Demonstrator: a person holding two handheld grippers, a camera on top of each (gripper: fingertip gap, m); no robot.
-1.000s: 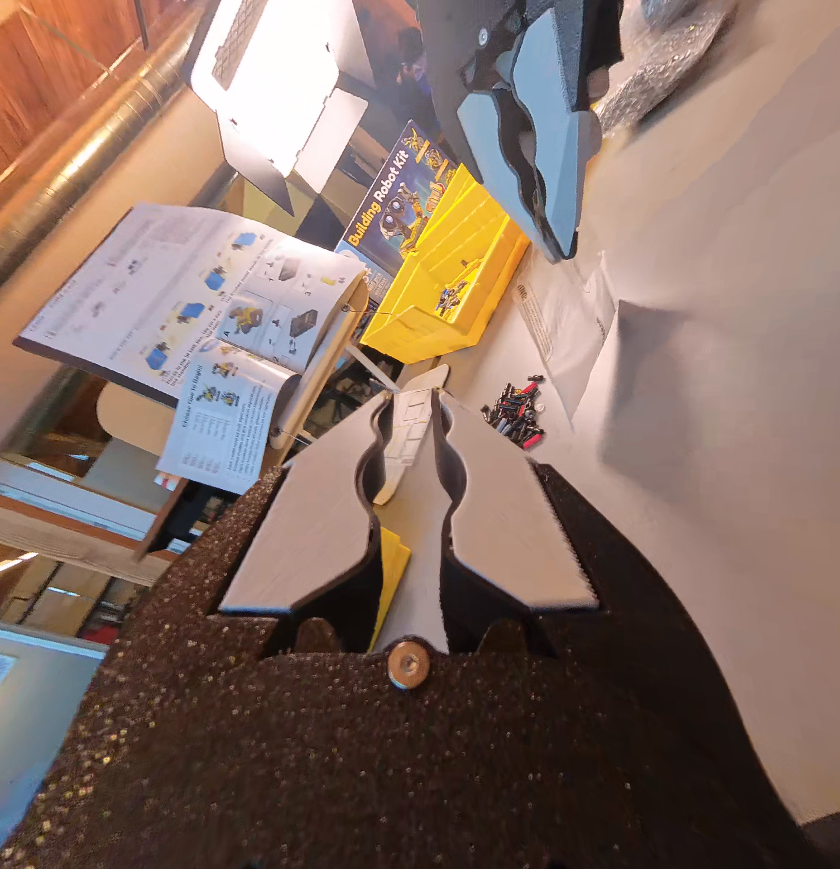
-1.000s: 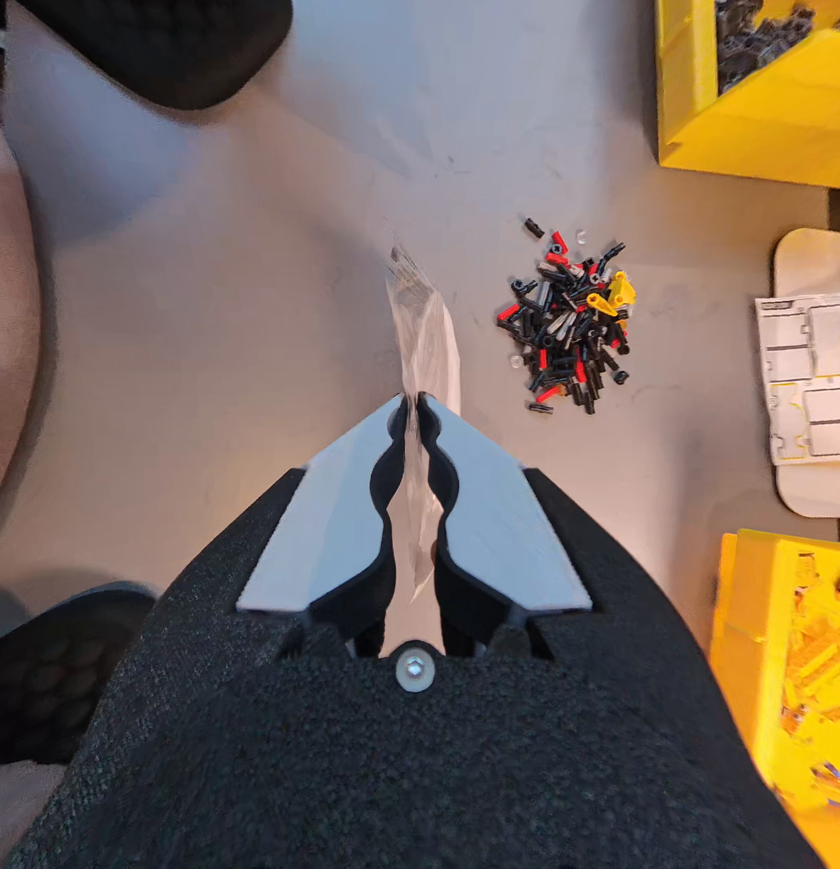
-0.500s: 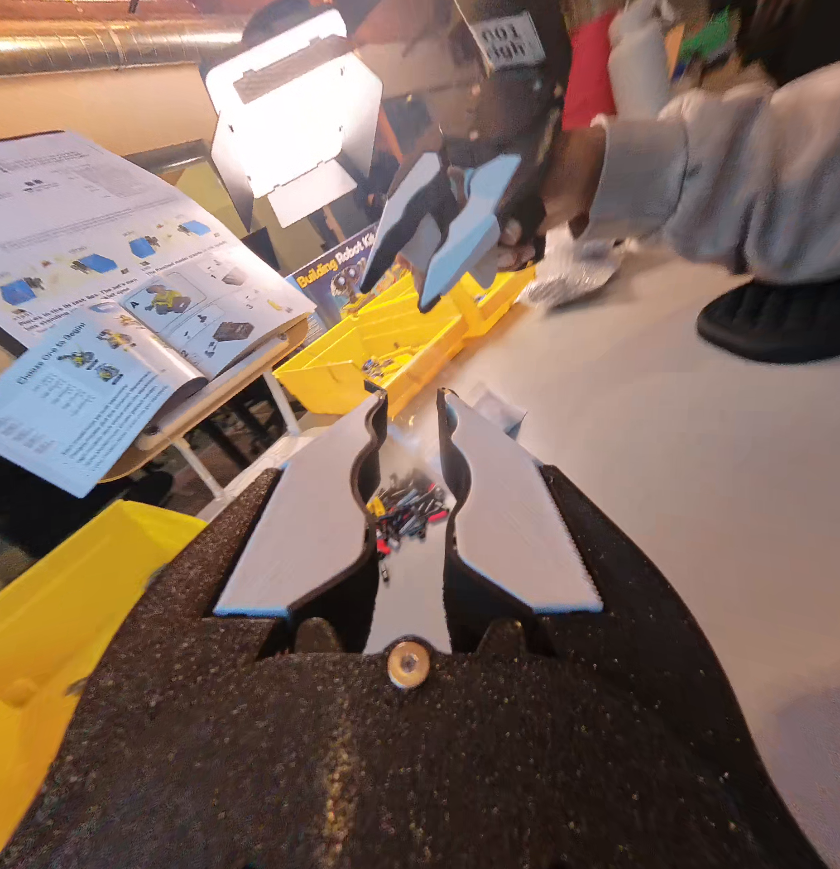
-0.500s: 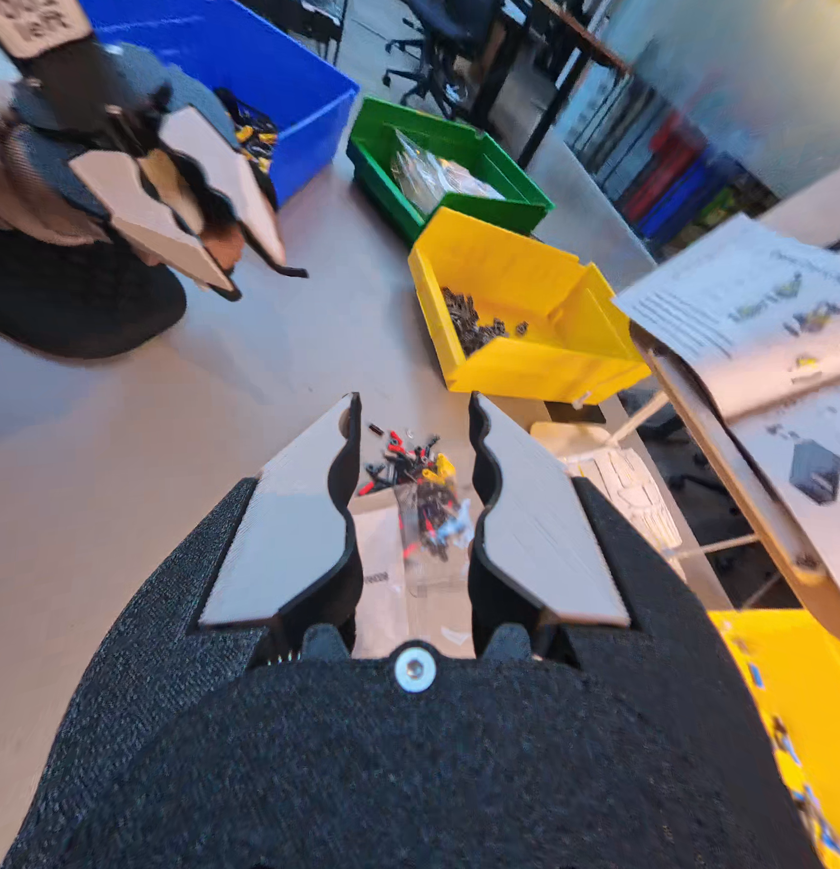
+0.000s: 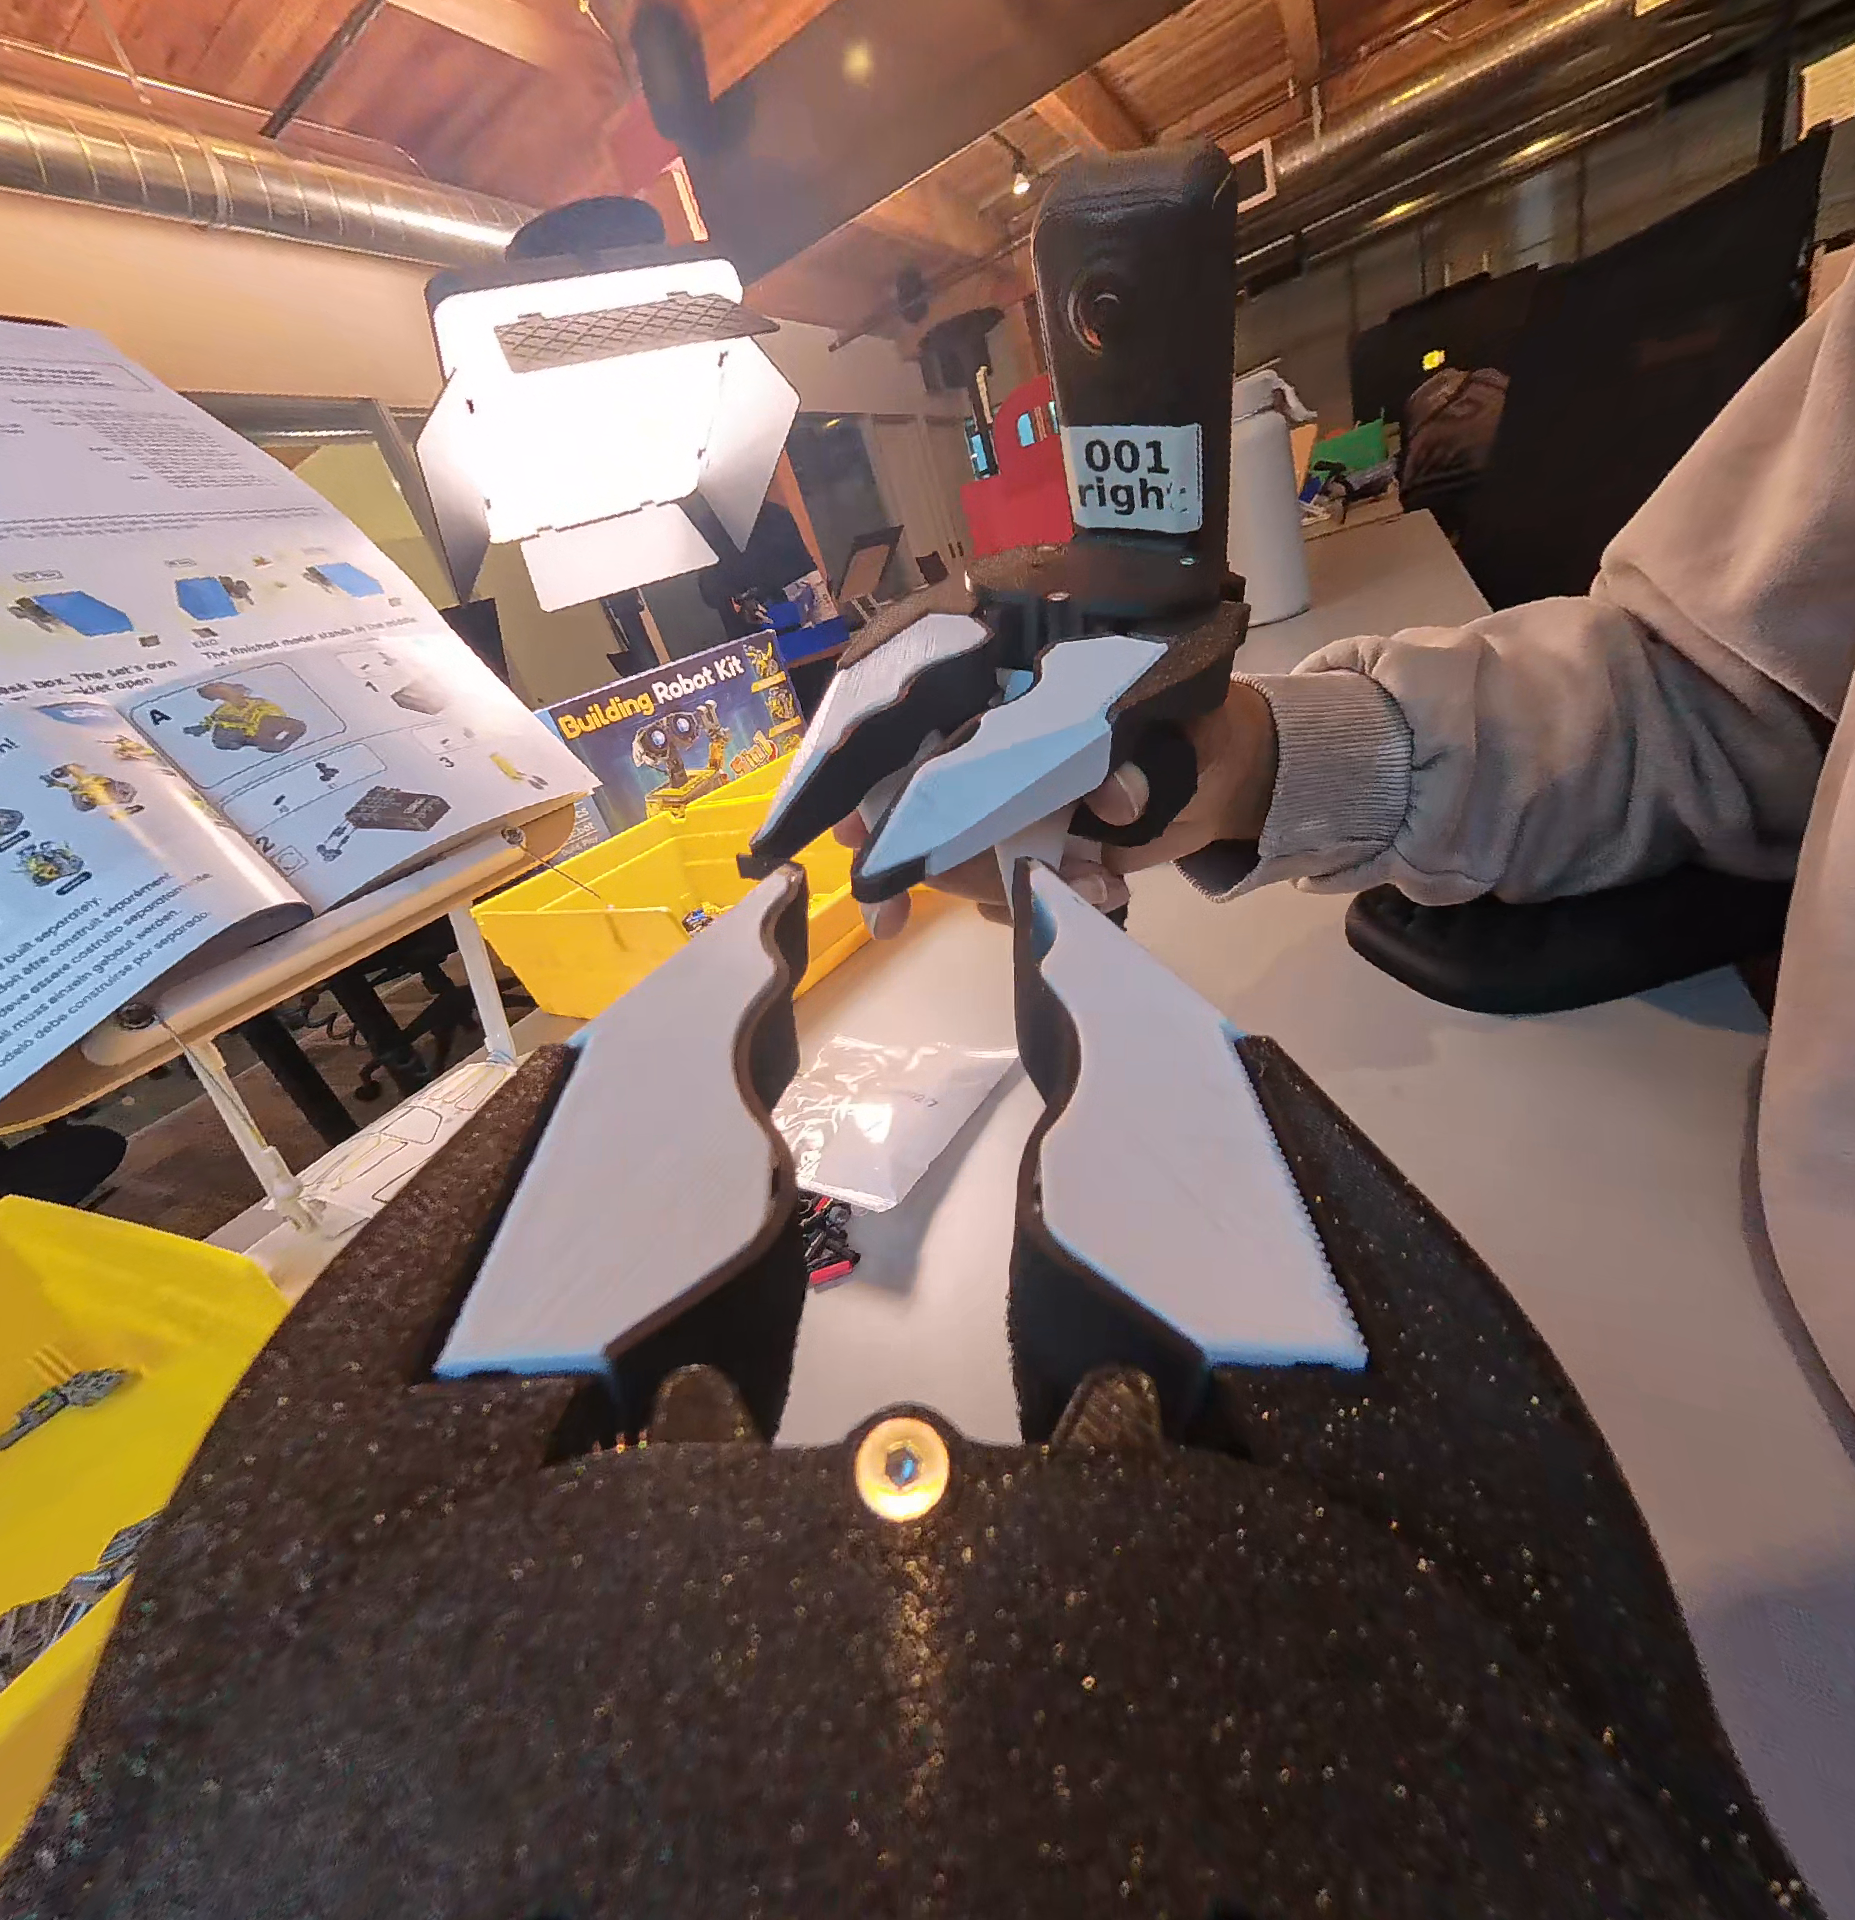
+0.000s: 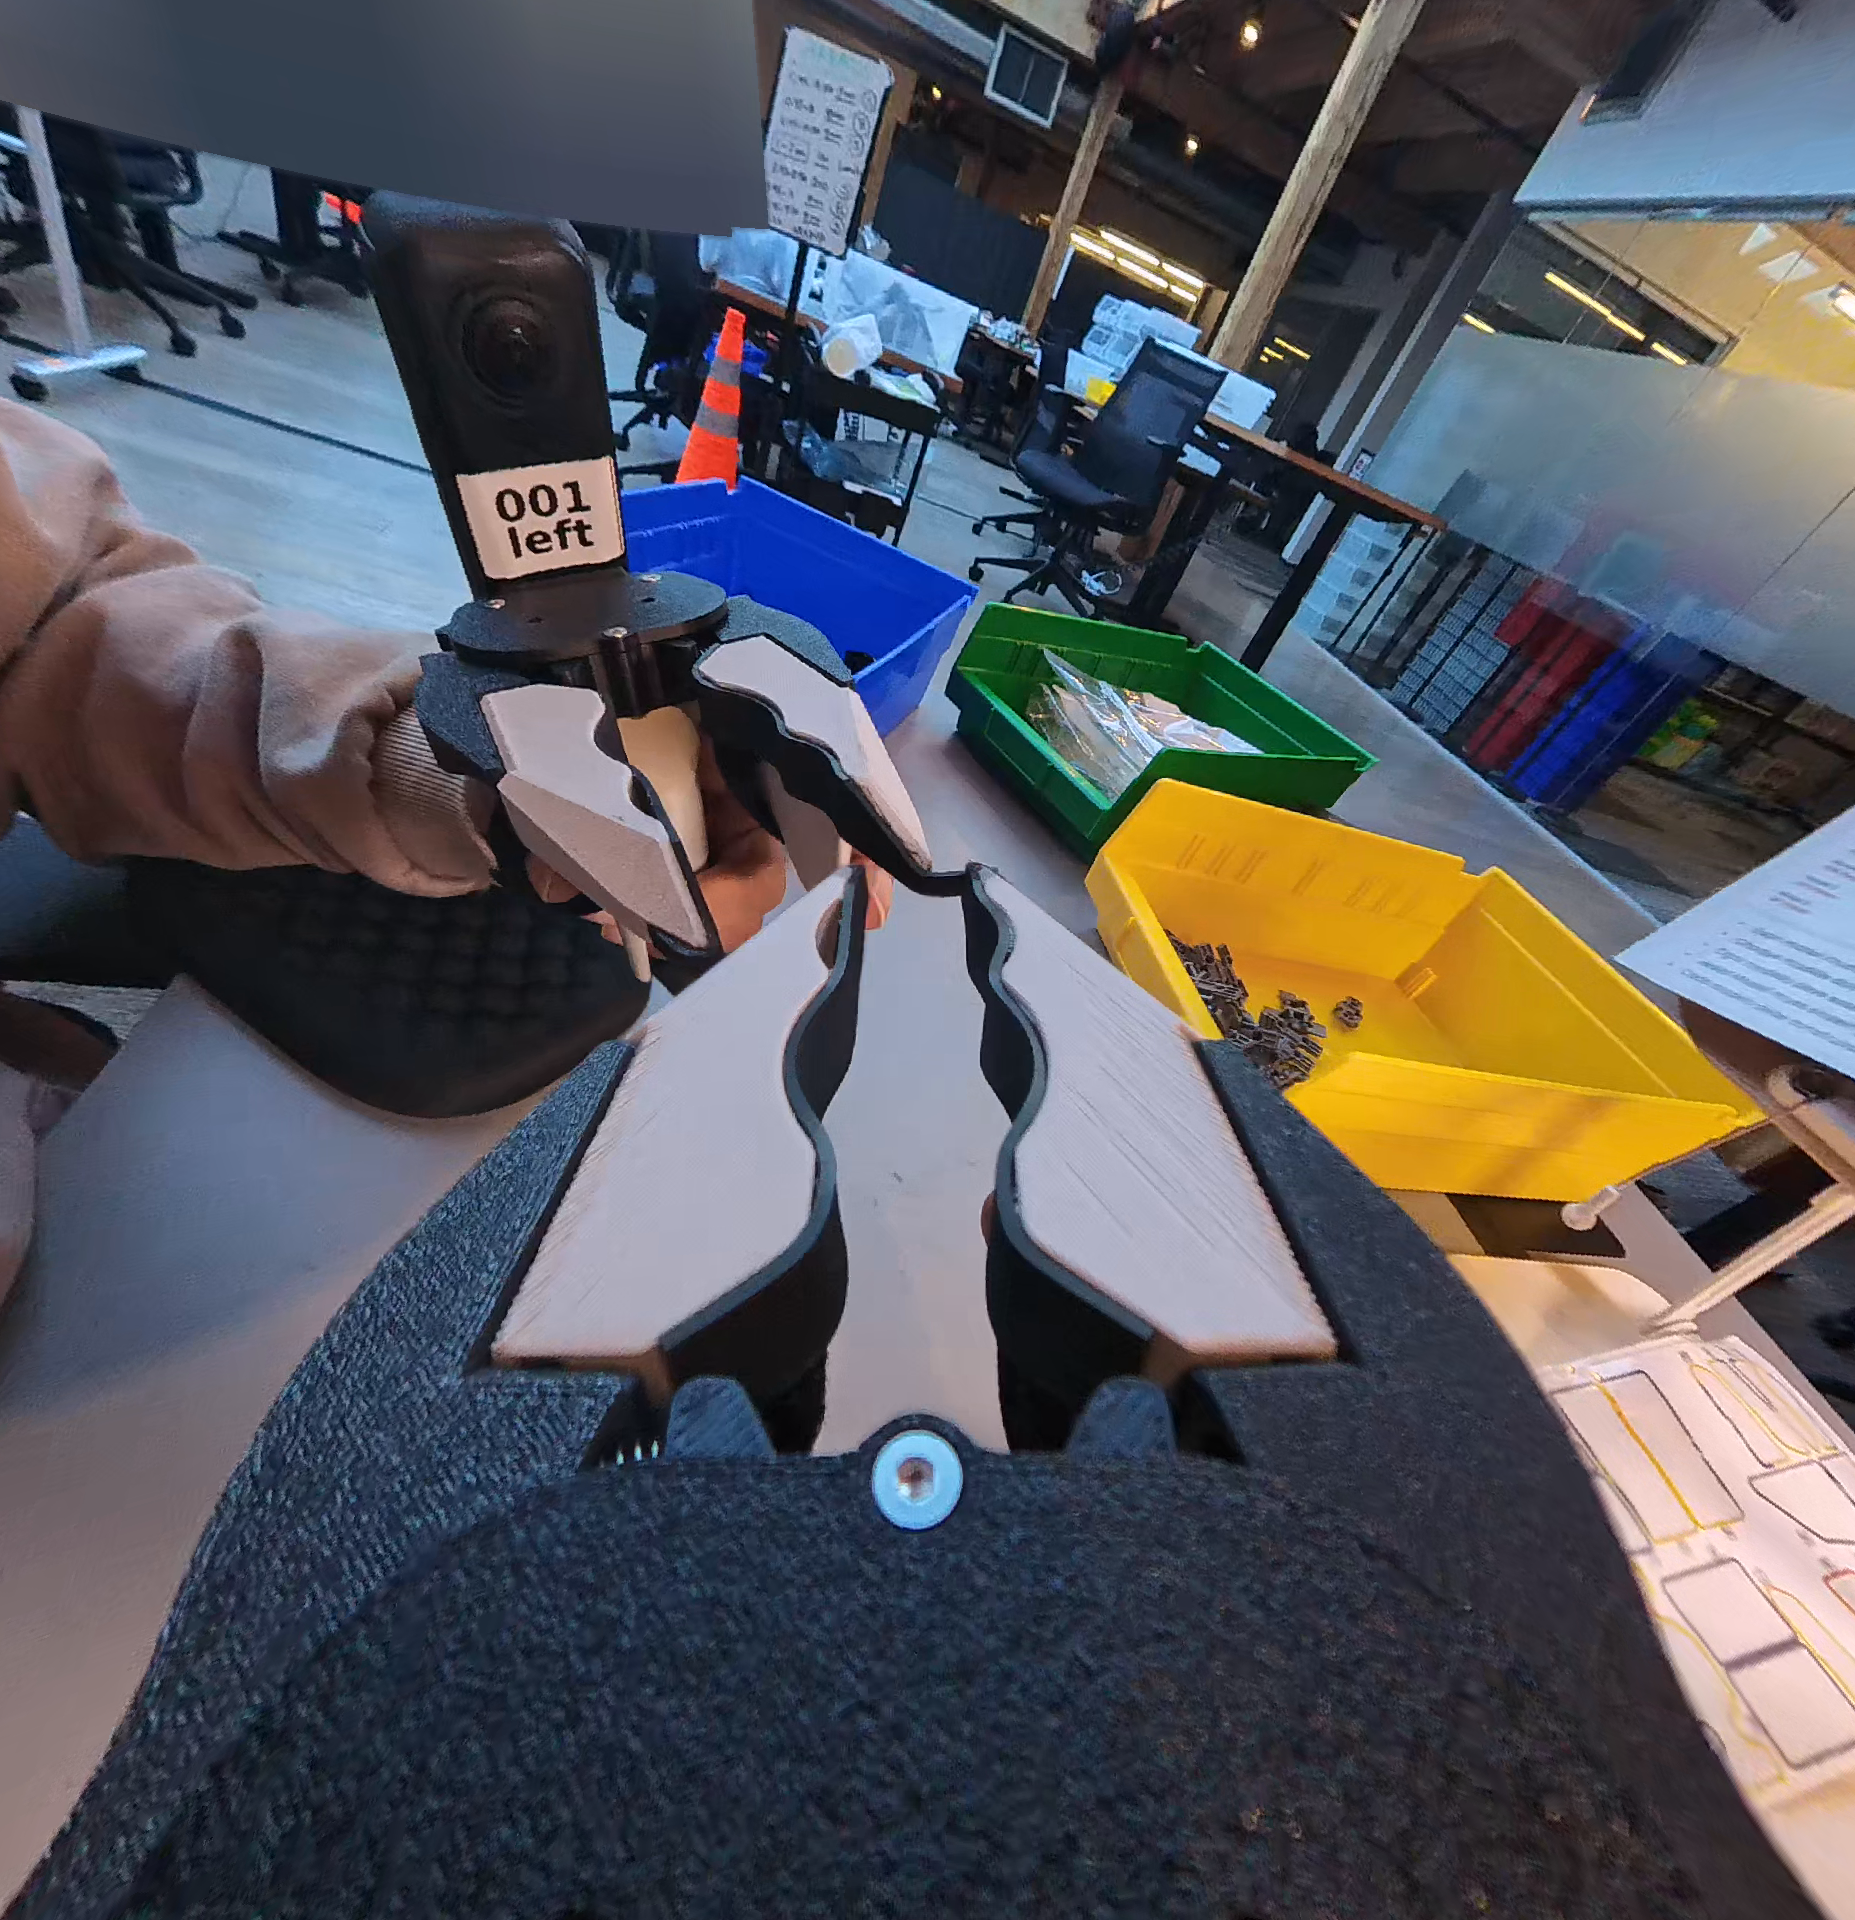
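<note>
My left gripper [image 5: 907,883] is open and empty, held above the grey table [image 5: 1422,1195]. My right gripper [image 5: 803,873] faces it tip to tip, held by a hand in a beige sleeve. In the right wrist view my right gripper [image 6: 915,883] is partly open and empty, and the left gripper [image 6: 809,904] stands right in front of it, one fingertip almost touching mine. A clear, empty plastic bag [image 5: 892,1112] lies flat on the table below the left gripper. A small pile of black and red parts [image 5: 824,1242] lies beside the bag.
A yellow bin [image 6: 1422,1049] with dark parts, a green bin [image 6: 1162,717] with bags and a blue bin [image 6: 798,582] stand behind. An open booklet [image 5: 175,675] on a stand, a lamp [image 5: 601,416], a kit box [image 5: 684,727], a yellow bin [image 5: 71,1455] and a black arm pad [image 6: 383,997] surround.
My right gripper opened and let go of the clear bag, which now lies on the table. Both grippers rose and turned to face each other. My left gripper opened wider.
</note>
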